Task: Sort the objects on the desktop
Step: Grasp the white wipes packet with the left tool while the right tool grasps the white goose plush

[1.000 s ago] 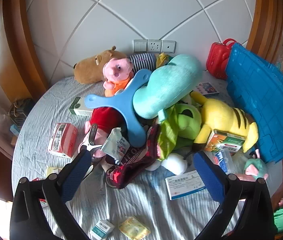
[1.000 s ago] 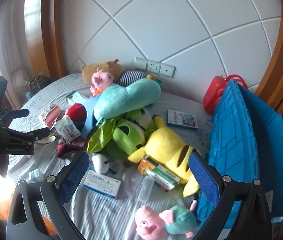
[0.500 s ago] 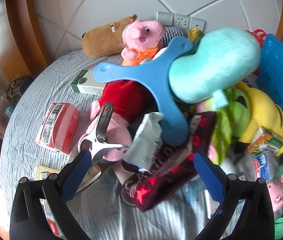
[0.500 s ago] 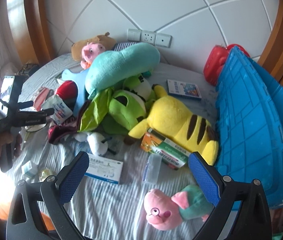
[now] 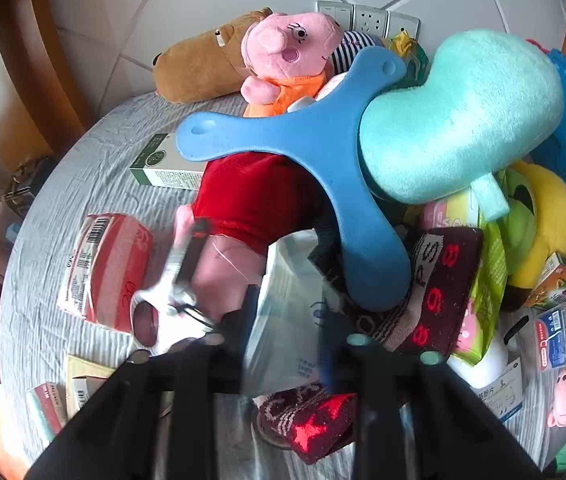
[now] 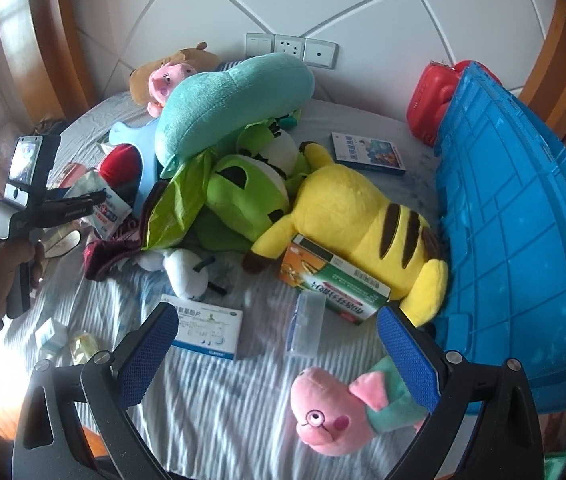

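Observation:
A heap of plush toys and boxes lies on a grey striped cloth. My left gripper (image 5: pixel 287 320) has its fingers closed around a white plastic pouch (image 5: pixel 287 312) at the heap's left edge; it also shows in the right wrist view (image 6: pixel 101 204) with the pouch (image 6: pixel 111 208) between its fingers. My right gripper (image 6: pixel 279 344) is open and empty, above a clear plastic case (image 6: pixel 305 330) and a white-blue medicine box (image 6: pixel 207 330). A pink pig plush (image 6: pixel 343 412) lies just in front of it.
A blue crate (image 6: pixel 523 248) stands at the right with a red case (image 6: pixel 439 96) behind it. A teal plush (image 5: pixel 455 120), blue three-armed plastic piece (image 5: pixel 323 152), yellow plush (image 6: pixel 363 208), green plush (image 6: pixel 243 192), orange-green box (image 6: pixel 335 284), red tissue pack (image 5: pixel 103 264) and scissors (image 5: pixel 175 284) lie around.
My left gripper moved forward into the heap and closed on the white pouch. My right gripper dropped slightly closer to the cloth and stayed open.

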`<action>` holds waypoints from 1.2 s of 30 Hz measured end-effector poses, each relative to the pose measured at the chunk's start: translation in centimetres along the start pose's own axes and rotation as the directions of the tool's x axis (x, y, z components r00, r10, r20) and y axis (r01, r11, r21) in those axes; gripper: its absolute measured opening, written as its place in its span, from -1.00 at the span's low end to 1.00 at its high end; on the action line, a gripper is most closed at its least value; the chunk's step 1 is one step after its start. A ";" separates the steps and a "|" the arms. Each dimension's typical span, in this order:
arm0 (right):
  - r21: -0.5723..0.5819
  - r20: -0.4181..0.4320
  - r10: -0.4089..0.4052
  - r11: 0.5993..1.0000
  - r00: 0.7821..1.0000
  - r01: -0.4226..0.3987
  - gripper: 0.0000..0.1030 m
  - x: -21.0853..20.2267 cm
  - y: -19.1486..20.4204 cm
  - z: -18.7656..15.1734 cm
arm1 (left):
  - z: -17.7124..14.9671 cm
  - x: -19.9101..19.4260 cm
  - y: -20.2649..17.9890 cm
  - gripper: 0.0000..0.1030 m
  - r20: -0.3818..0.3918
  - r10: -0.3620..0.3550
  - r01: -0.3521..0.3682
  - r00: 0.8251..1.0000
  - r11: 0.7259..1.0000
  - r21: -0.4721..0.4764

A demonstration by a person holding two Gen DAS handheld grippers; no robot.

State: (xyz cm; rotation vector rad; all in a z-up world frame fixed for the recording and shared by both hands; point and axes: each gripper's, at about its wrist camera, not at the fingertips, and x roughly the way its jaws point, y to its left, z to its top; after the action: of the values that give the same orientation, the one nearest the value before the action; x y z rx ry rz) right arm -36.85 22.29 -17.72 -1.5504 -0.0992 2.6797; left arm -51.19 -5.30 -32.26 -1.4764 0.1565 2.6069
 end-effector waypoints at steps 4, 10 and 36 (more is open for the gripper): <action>-0.015 -0.003 0.014 1.000 1.000 -0.014 0.96 0.7 0.7 0.4 | -0.2 -0.9 0.6 -0.61 0.000 -0.044 0.044 0.999 0.998 -0.051; -0.046 -0.016 0.046 0.998 0.999 -0.046 0.96 2.3 2.0 0.7 | -0.7 -4.0 2.8 -0.61 0.051 -0.074 0.079 0.996 0.993 -0.086; -0.271 -0.241 0.160 0.936 0.957 -0.225 0.10 23.9 11.8 0.2 | -5.9 -11.6 8.7 -0.61 0.083 -0.009 0.022 0.997 0.987 -0.160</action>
State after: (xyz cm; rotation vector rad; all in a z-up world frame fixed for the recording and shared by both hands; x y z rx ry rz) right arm -48.99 12.21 -39.21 -2.0290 -0.3748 2.7178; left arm -41.84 -15.65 -25.14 -1.4080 -0.0762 2.7185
